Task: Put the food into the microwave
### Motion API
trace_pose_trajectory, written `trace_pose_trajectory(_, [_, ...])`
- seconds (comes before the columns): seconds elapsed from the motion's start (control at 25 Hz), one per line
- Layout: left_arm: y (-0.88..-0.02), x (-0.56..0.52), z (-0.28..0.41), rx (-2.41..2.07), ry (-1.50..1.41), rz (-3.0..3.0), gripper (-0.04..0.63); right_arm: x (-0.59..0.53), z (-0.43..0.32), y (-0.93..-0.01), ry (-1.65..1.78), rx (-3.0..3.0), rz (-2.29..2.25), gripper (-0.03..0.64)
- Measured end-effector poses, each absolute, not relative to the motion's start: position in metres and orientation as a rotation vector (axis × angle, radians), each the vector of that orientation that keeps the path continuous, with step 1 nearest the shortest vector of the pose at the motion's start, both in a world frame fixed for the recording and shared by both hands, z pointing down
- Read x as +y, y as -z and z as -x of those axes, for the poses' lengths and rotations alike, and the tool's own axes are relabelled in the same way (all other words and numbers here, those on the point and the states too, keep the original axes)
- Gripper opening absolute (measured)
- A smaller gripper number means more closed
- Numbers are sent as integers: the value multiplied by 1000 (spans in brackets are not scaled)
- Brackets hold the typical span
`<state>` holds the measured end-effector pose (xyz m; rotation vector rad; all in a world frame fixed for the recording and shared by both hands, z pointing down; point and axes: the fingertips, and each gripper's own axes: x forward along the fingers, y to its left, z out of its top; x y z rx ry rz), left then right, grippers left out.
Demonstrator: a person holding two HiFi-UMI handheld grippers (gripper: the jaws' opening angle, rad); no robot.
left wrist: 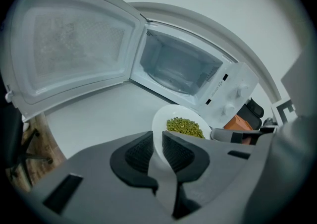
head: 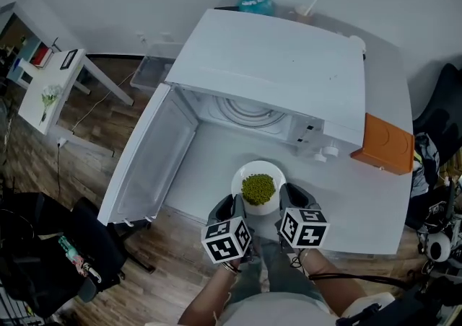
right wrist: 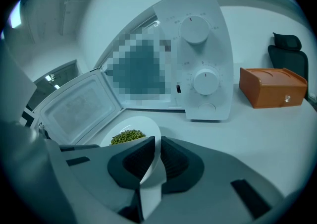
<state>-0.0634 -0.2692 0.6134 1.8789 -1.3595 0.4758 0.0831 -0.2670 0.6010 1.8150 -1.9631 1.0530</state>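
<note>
**Bowl of green beans held in two grippers before the open microwave**

I hold the white bowl [head: 247,172] by its rim from both sides. The left gripper [head: 228,210] is clamped on the near-left edge and the right gripper [head: 291,200] on the near-right edge. Each pair of jaws is narrowed onto the thin wall, one ribbed pad inside it and one outside.

The two opposed grips keep the dish level, so the green beans [head: 258,188] heaped in its middle stay put (a one-sided pinch would, I judge, let it tip). The bowl sits over the table [head: 209,173], just in front of the microwave [head: 281,58]. I cannot tell whether it rests on the table or is lifted.

The door [head: 148,162] is swung wide to the left. This leaves the turntable [head: 249,112] open straight beyond the bowl. The two knobs [head: 326,150] lie right of the opening, and the orange box [head: 388,144] is farther right, well apart from the path.

The food is not yet inside. I judge that the next move is forward and down onto the turntable, with the right gripper kept off the knobs.
</note>
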Motion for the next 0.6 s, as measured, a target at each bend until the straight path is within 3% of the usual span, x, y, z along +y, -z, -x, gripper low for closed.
trace_pose_trajectory(0.6, [-590,-306,89,-1415,-417,-1926,60,-302,-58,-579,-1010,-2023,-1852,49])
